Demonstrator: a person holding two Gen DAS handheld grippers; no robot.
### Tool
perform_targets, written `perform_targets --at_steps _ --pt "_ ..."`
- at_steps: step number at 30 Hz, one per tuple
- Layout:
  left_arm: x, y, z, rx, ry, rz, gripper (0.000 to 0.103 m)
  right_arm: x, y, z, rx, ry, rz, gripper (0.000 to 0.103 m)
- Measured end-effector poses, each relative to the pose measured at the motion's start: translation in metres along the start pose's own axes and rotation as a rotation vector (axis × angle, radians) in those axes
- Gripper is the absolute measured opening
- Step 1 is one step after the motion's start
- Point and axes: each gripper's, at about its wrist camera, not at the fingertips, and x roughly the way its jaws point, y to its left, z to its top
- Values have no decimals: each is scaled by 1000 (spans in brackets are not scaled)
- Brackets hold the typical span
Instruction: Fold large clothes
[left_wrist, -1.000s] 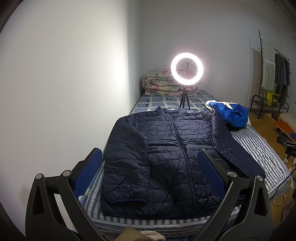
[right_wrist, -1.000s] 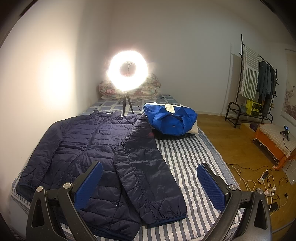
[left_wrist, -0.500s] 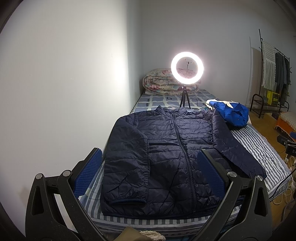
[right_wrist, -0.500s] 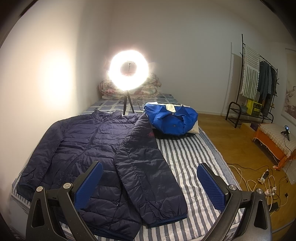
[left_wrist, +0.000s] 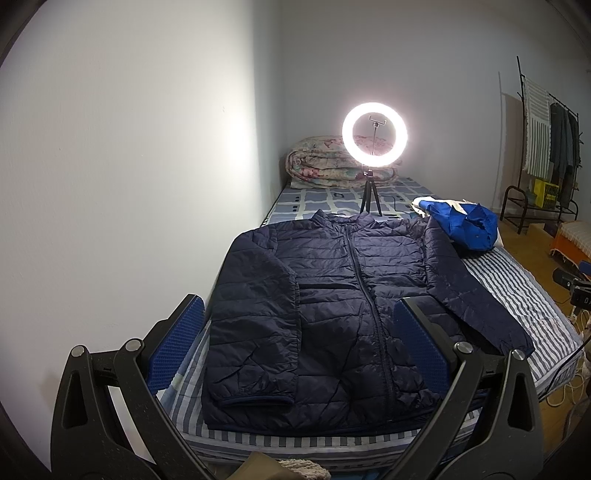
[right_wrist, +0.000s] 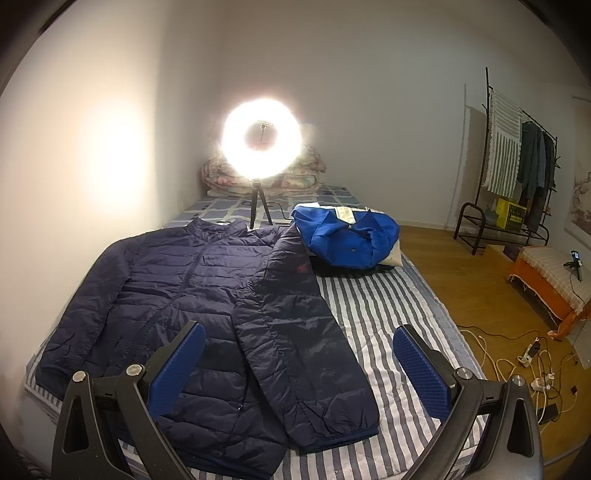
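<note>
Navy puffer jacket (left_wrist: 332, 295) is laid flat, front up, on the striped bed (right_wrist: 388, 314) (presumably spread for folding), overhung by left gripper (left_wrist: 295, 343) and right gripper (right_wrist: 299, 362), fingers parted, nothing held.

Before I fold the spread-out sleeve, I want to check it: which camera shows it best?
The right wrist view: the sleeve lies whole, shoulder to cuff, on the striped sheet. In the left wrist view, one of the fingers hides part of it.

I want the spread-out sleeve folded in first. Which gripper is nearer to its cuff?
Right. The right gripper hangs open just before the sleeve cuff of the navy jacket. The left gripper, also open, faces the jacket's opposite side.
</note>
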Motion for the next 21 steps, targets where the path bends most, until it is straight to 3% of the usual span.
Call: perform_targets --at_steps 10,21 --pt "10 5 -12 6 5 13 103 4 8 0 -13 -1 23 103" --pt "18 17 -24 19 23 61 103 18 51 12 -58 -6 64 103"
